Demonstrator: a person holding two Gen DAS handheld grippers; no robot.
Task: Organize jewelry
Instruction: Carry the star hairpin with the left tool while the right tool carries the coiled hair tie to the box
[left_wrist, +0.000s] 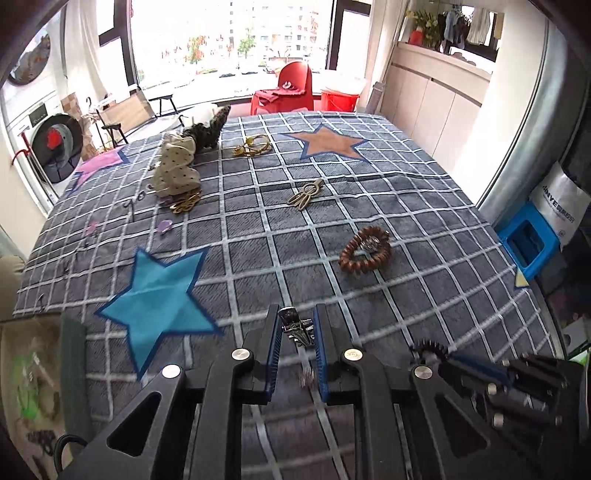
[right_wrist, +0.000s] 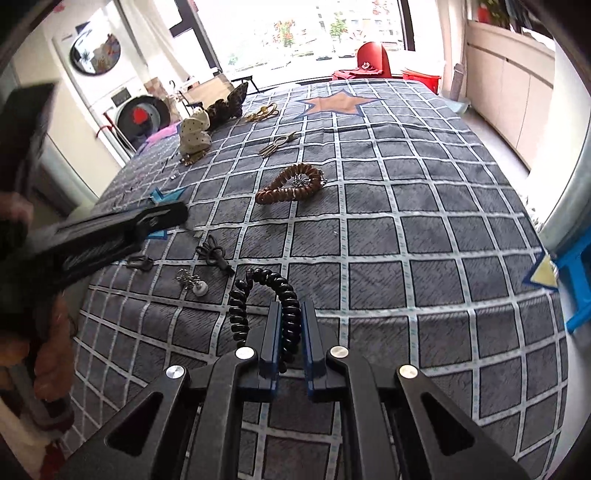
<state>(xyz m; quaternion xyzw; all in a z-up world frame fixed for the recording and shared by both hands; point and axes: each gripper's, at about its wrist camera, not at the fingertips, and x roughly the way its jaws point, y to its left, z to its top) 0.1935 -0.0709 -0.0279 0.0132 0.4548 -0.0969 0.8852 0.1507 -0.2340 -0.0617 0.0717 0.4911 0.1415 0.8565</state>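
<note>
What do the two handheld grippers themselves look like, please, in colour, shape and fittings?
Both the left gripper and right gripper are matte black, with angular linkage arms pierced by triangular cut-outs, round silver pivot bolts, and flat parallel fingers lined with ribbed blue pads. No markings or sleeves show.

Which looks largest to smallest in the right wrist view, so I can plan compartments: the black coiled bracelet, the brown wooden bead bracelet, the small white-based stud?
1. Black coiled bracelet, though it is nearest the camera in the right gripper, so true size is unsure.
2. Brown wooden bead bracelet.
3. Small white-based stud, clearly smallest.
</note>
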